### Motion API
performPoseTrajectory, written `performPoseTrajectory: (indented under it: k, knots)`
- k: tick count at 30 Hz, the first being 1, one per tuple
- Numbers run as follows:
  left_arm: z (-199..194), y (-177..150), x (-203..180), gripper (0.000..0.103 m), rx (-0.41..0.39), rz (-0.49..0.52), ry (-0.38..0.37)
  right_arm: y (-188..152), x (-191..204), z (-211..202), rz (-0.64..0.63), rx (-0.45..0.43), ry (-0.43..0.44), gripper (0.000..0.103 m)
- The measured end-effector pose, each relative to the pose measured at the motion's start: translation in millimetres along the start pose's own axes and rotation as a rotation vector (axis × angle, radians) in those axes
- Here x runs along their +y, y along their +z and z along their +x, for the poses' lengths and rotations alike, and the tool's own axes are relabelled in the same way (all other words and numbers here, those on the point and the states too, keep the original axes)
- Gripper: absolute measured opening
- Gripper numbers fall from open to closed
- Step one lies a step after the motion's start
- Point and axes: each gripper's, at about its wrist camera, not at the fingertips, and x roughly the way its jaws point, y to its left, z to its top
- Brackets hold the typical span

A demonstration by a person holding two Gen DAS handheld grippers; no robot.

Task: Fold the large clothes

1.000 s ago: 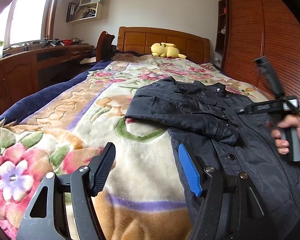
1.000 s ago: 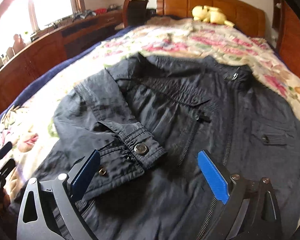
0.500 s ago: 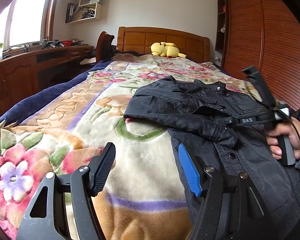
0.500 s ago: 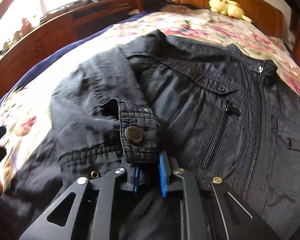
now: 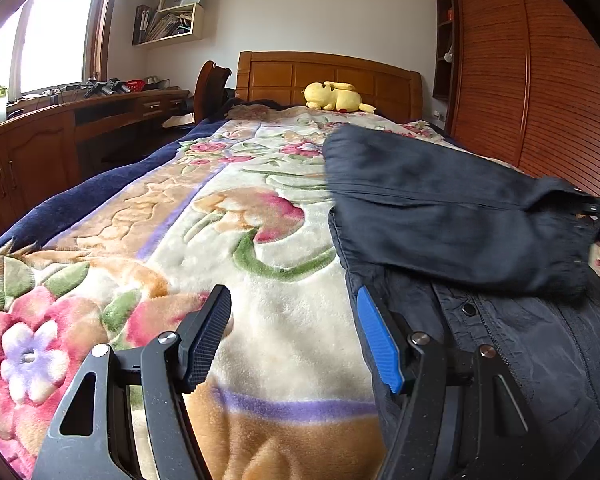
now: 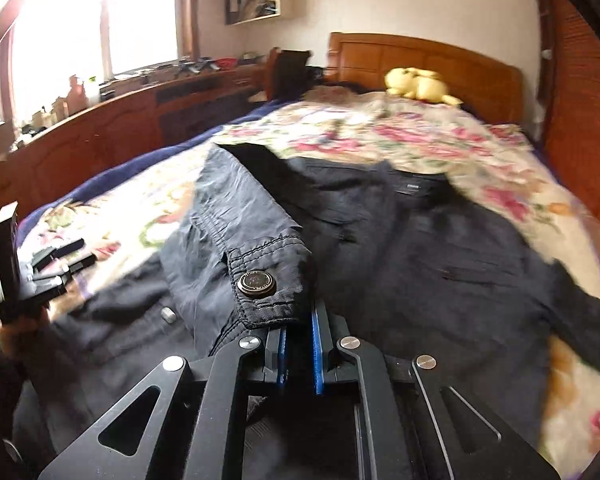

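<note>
A dark navy jacket (image 6: pixel 420 248) lies spread on the floral bed blanket (image 5: pixel 204 240). My right gripper (image 6: pixel 298 344) is shut on the sleeve cuff (image 6: pixel 268 284), which has a metal snap button, and holds the sleeve lifted across the jacket body. In the left wrist view the raised sleeve (image 5: pixel 452 216) stretches to the right over the jacket front (image 5: pixel 540 344). My left gripper (image 5: pixel 292 340) is open and empty, low over the blanket at the jacket's left hem edge. It also shows in the right wrist view (image 6: pixel 48 268).
A yellow plush toy (image 5: pixel 334 96) lies by the wooden headboard (image 5: pixel 324 76). A wooden desk and cabinets (image 5: pixel 40 148) run along the left under the window. A wooden wardrobe (image 5: pixel 532 80) stands on the right.
My right gripper closed on the sleeve cuff, then lifted it and carried the sleeve across the jacket to the right. My left gripper has stayed put and open.
</note>
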Motion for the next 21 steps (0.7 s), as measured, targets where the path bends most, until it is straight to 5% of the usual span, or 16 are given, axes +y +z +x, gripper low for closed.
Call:
performPoseTrajectory:
  k: [9, 13, 16, 18, 21]
  knots:
    - [0.9, 0.0, -2.4, 0.067, 0.009, 0.016, 0.017, -44.1, -67.0, -37.5, 0.072, 0.053, -0.234, 0.01]
    - [1.5, -0.1, -3.5, 0.067, 0.016, 0.024, 0.023, -62.8, -91.1, -36.3, 0.162, 0.087, -0.247, 0.01]
    - [1.6, 0.0, -3.7, 0.067, 0.016, 0.023, 0.023, -67.6, -90.6, -29.2, 0.155, 0.107, -0.289, 0.019]
    - [2.0, 0.3, -3.9, 0.067, 0.018, 0.024, 0.025, -66.4, -95.6, -22.6, 0.157, 0.1, -0.306, 0.039]
    - [4.9, 1.6, -5.2, 0.067, 0.036, 0.028, 0.023, -69.7, -94.5, -23.6, 0.191, 0.074, -0.26, 0.054]
